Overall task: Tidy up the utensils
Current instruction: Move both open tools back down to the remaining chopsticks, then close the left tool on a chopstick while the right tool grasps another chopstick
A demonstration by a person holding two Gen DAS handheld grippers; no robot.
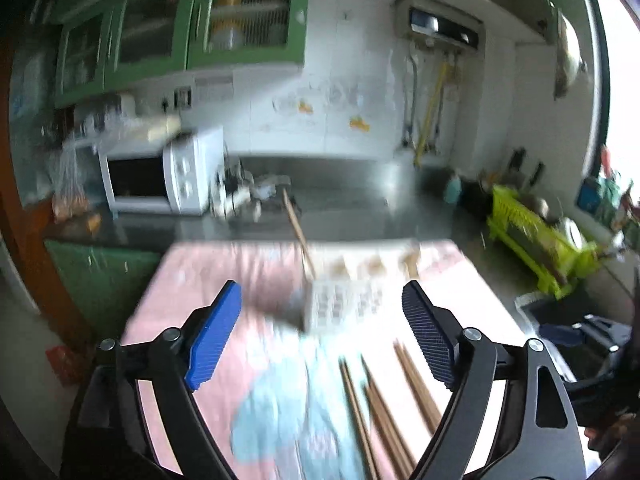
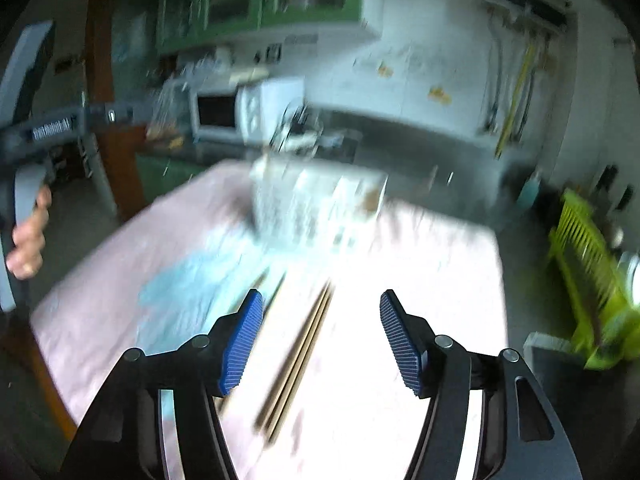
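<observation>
Both views are motion-blurred. Several wooden chopsticks [image 1: 384,408] lie loose on a pink cloth with a blue patch [image 1: 200,280]. Behind them stands a white utensil holder [image 1: 340,300] with a wooden handle [image 1: 296,228] sticking out of it. My left gripper [image 1: 322,332] hovers open over the cloth in front of the holder, nothing between its blue pads. In the right wrist view the chopsticks [image 2: 300,360] run between the spread jaws of my right gripper [image 2: 320,336], which is open and apart from them. The holder [image 2: 312,204] sits further back.
A white microwave [image 1: 160,180] stands on the dark counter [image 1: 360,200] at the back left. A lime-green dish rack [image 1: 536,240] sits at the right. In the right wrist view a hand [image 2: 28,240] holds the left gripper's handle at the left edge.
</observation>
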